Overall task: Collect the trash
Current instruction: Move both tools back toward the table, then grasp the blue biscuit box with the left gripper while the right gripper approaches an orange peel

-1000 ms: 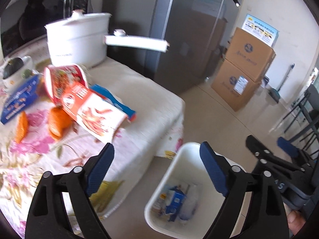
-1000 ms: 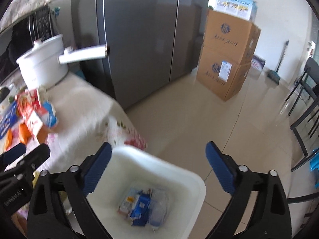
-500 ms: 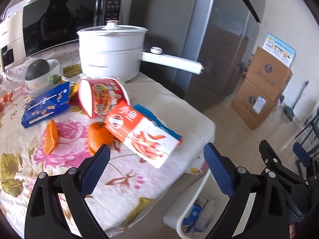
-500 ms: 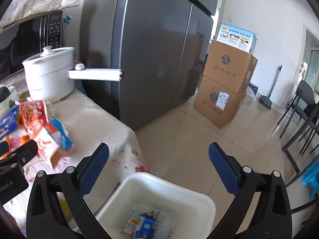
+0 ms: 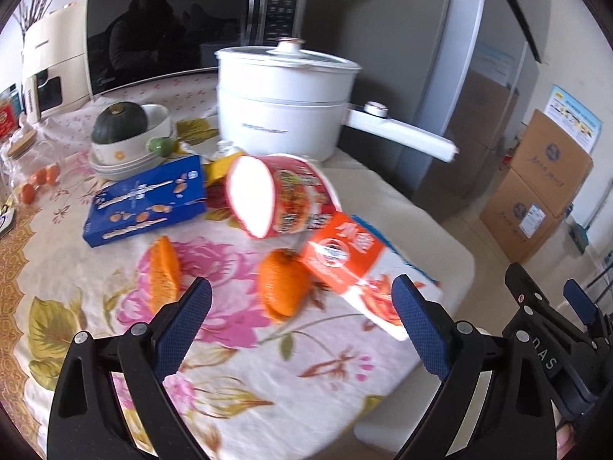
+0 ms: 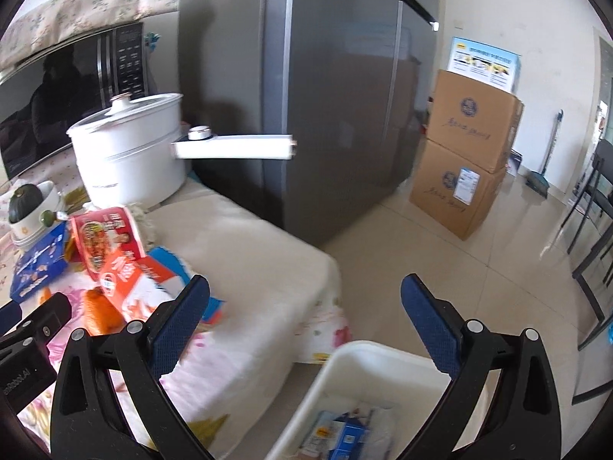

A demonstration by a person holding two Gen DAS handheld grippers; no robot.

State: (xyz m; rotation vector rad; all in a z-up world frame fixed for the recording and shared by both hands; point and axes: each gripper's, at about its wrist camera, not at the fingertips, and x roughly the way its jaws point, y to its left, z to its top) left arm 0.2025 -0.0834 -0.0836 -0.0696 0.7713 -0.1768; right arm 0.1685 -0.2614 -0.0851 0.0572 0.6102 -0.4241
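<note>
Both grippers, left point(image 5: 302, 303) and right point(image 6: 306, 299), are hanging wide apart and empty, probably lining up the carton point(image 5: 348, 268) for the bin point(image 6: 367, 379) beside the table point(image 5: 115, 345).

Red noodle cup point(image 5: 283, 195). Orange-white carton point(image 5: 352, 272). Blue box point(image 5: 147, 199). Orange peels point(image 5: 283, 287). White bin point(image 6: 383, 391). Pink-flower tablecloth point(image 5: 214, 349). White pot point(image 5: 283, 99).

Black fingers point(image 5: 164, 329), blue ribbed pads point(image 5: 419, 318)
</note>
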